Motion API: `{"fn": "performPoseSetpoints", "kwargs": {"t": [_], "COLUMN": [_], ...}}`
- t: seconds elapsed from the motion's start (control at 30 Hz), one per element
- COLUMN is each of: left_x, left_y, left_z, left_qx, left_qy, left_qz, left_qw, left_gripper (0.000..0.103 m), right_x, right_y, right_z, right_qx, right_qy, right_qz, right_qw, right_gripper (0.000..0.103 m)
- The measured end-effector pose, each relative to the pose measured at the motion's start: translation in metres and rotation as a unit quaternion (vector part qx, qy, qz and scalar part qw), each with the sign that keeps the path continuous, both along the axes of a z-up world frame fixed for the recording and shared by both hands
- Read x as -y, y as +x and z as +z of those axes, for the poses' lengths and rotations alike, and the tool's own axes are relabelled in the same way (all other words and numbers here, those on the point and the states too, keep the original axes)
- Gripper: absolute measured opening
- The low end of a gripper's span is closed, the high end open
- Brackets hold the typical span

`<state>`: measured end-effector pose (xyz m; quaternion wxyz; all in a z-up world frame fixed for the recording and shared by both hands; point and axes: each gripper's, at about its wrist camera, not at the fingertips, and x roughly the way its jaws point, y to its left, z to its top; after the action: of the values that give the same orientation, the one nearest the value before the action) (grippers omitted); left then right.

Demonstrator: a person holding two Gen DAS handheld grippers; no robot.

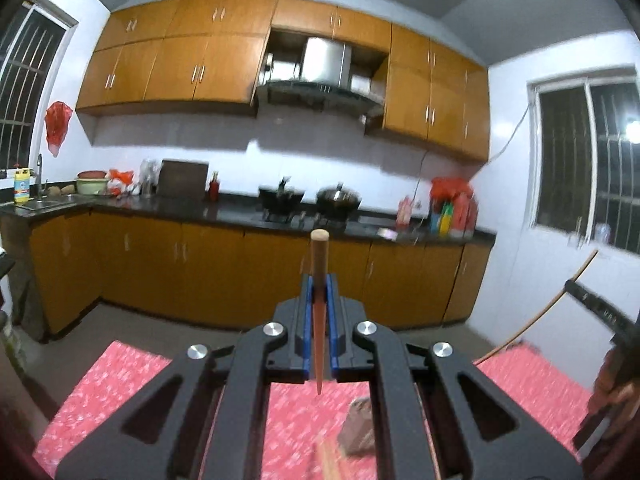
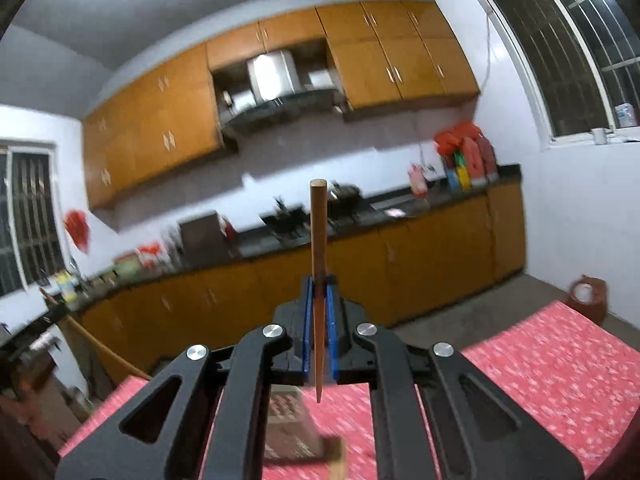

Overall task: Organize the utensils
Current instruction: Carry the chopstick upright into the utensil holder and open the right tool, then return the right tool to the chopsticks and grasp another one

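A kitchen fills both views: orange wall cabinets [image 1: 180,68] over a dark counter [image 1: 224,210] with two woks [image 1: 308,198] on the stove, and nearer the cameras a table under a red patterned cloth [image 1: 120,384]. The left gripper [image 1: 319,292] points roughly level at the counter, its blue-padded jaws closed tight on a wooden chopstick [image 1: 319,264] that stands upright between them, blunt end up, pointed tip hanging below the pads above the cloth. The right gripper [image 2: 319,292] is clamped the same way on a second chopstick [image 2: 318,232], also upright and blunt end up. Only the left view shows the sink corner with a yellow bottle [image 1: 22,186] and, at its right edge, part of a dark rig. Only the right view shows a brown jar [image 2: 587,294] on the floor beyond the table. Each view shows a blurred brown box [image 2: 294,428] on the cloth beneath the jaws.
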<state>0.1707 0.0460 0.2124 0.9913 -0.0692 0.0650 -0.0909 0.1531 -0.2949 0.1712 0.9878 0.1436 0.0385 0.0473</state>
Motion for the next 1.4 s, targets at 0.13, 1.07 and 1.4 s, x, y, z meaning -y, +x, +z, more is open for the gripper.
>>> {"fn": "performPoseSetpoints", "kwargs": {"t": [0.13,1.07,1.4], "left_x": [0.012,0.055,0.004], "left_y": [-0.001,0.051,0.016], "left_z": [0.006,-0.074,-0.11], "left_qx": [0.021,-0.075,-0.129], "left_qy": [-0.03,-0.02,-0.027], "left_qz": [-0.019,-0.041,0.0], "left_qw": [0.9992,0.9961,0.9913], "left_gripper": [0.008,0.033,0.04], "right_x": [-0.02,-0.037,0.005], "right_y": [0.01,0.034,0.016], "right_z": [-0.004,-0.065,-0.133], "right_qx": [0.002,-0.093,-0.22], "right_qy": [-0.017,-0.023,-0.028], "right_qz": [0.023,0.052,-0.004], "right_qw": [1.0,0.994,0.975], "right_gripper": [0.007,0.046,0.045]}}
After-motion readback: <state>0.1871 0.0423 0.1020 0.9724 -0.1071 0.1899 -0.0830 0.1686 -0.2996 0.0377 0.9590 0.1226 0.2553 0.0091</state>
